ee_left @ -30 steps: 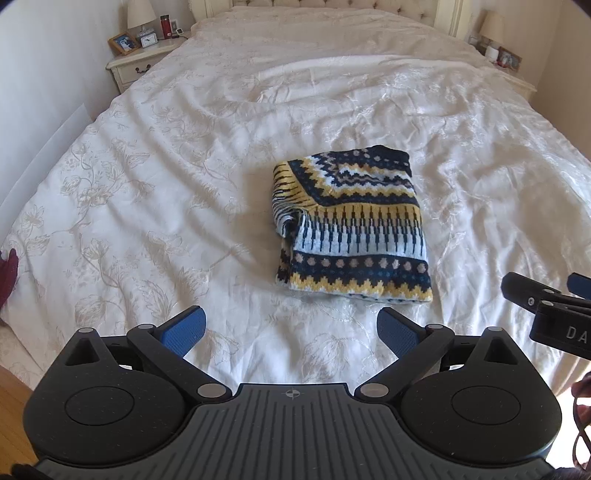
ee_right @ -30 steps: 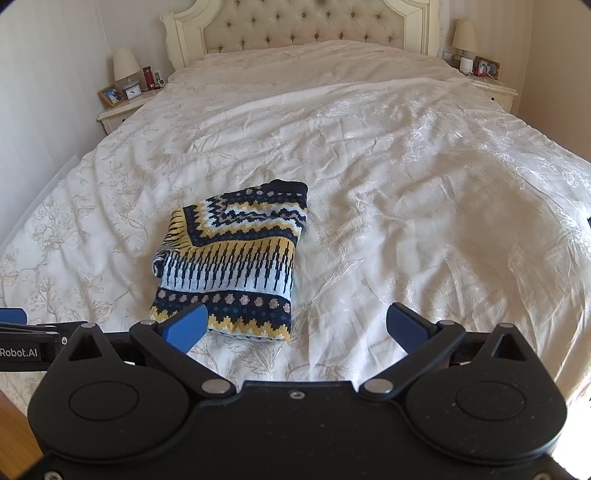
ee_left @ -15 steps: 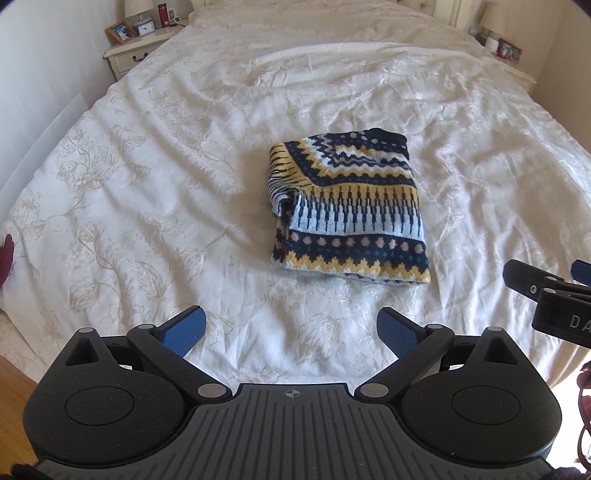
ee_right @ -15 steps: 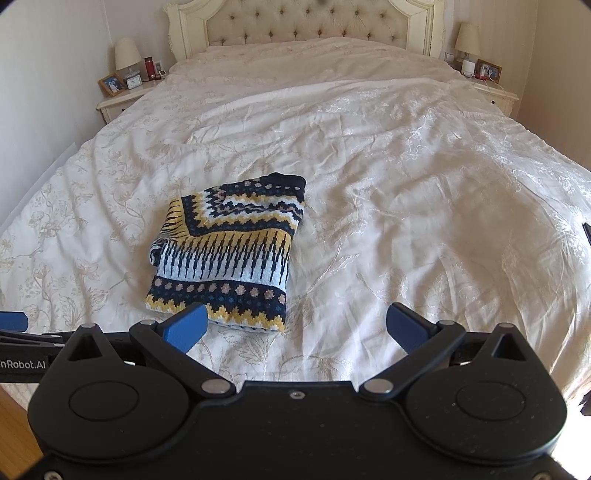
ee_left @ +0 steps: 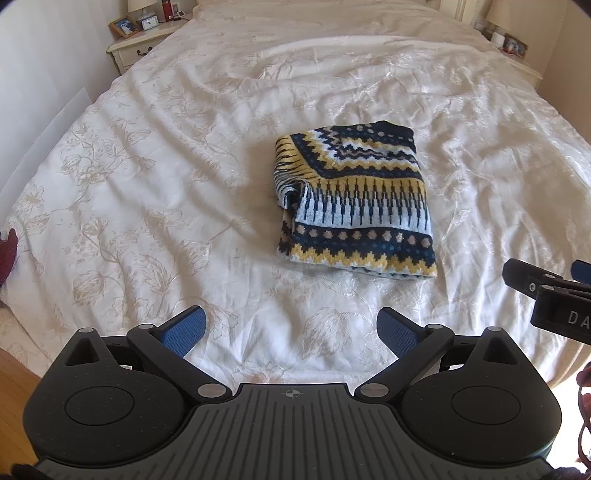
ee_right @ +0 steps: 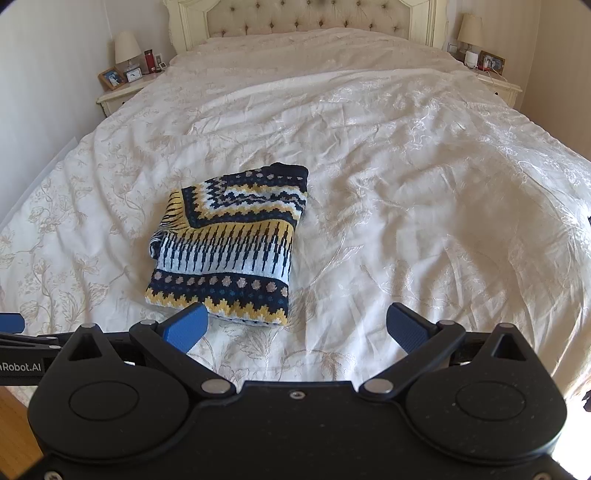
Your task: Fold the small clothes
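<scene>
A patterned knit sweater (ee_left: 354,201) in navy, yellow, white and pale blue lies folded into a compact rectangle on a bed (ee_left: 147,166) spread with a cream, floral-embroidered cover, roughly at the middle of the mattress's width and toward its foot. The left tongs (ee_left: 291,328) hover above the foot of the bed with their blue-padded fingers spread wide and nothing between them, the sweater lying ahead and slightly to their right, clear of both pads. The right tongs (ee_right: 295,325) are likewise spread wide and empty, held just beside the left pair; from their camera the sweater (ee_right: 229,243) sits ahead and to the left, its near hem partly hidden behind the left fingertip. A tufted headboard (ee_right: 306,16) closes the far end of the bed, flanked by two nightstands carrying lamps and framed photos; the left nightstand (ee_right: 118,94) also holds a small clock and a red bottle.
</scene>
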Demonstrator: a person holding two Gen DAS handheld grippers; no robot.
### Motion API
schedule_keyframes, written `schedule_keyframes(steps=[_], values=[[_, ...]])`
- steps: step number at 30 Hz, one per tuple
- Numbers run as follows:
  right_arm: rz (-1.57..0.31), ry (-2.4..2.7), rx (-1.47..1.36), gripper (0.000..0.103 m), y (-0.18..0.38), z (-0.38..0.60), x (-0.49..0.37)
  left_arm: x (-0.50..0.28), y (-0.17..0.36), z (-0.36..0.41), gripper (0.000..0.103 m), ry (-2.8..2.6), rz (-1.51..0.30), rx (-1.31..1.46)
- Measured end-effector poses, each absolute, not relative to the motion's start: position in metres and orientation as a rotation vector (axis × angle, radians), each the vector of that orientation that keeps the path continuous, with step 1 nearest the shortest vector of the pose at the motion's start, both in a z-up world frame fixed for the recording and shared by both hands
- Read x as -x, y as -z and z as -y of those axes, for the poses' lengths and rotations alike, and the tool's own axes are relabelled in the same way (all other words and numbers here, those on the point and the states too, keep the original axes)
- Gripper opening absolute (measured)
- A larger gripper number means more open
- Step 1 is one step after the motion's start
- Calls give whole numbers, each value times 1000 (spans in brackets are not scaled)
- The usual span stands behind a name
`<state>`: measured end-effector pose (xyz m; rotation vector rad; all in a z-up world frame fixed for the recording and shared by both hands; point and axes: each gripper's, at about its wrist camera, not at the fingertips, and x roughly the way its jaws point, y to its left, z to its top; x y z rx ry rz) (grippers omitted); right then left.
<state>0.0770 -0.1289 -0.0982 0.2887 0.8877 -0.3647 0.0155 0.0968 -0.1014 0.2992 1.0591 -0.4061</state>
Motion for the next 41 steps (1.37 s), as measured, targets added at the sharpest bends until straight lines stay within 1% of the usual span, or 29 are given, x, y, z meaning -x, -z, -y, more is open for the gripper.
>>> schedule_keyframes(steps=[41], values=[[-918,336,-313,102,111,135,-87,-24,99,-94,100,339,-1071,-260]])
